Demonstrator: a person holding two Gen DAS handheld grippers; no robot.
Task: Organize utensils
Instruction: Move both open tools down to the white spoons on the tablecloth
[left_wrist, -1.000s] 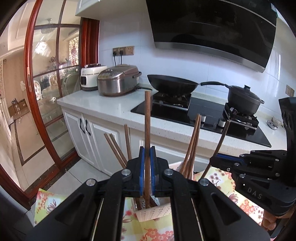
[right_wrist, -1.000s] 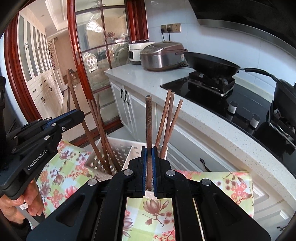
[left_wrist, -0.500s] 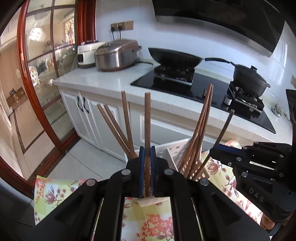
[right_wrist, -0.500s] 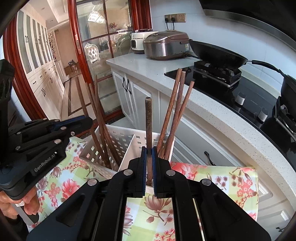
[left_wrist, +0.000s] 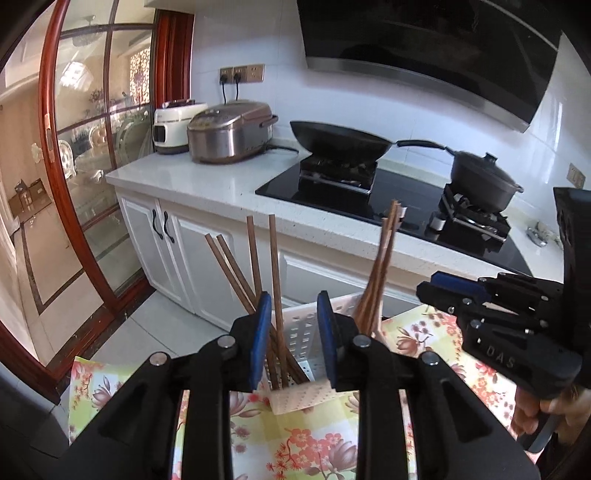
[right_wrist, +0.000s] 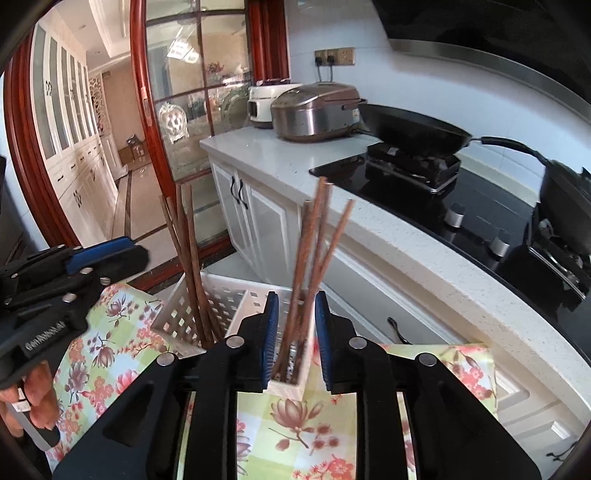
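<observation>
A white slotted utensil basket (left_wrist: 303, 332) (right_wrist: 221, 306) with two compartments stands on a floral tablecloth. Several brown wooden chopsticks stand in each compartment: a left bunch (left_wrist: 255, 266) (right_wrist: 184, 236) and a right bunch (left_wrist: 384, 266) (right_wrist: 317, 236). My left gripper (left_wrist: 291, 314) is open and empty just above the left compartment, with a chopstick standing between its blue pads. My right gripper (right_wrist: 293, 314) is open and empty over the right compartment. Each gripper shows in the other's view: the right one (left_wrist: 436, 288), the left one (right_wrist: 136, 251).
The floral tablecloth (left_wrist: 306, 435) (right_wrist: 295, 417) covers the table. Behind it runs a white kitchen counter (left_wrist: 207, 184) with a rice cooker (left_wrist: 229, 133), a black wok (left_wrist: 340, 140) and a lidded pot (left_wrist: 484, 177) on the hob. A red-framed glass door (left_wrist: 74, 147) is at the left.
Both grippers have opened and let go of their chopsticks, which now stand in the basket compartments. Both grippers have drawn back slightly.
</observation>
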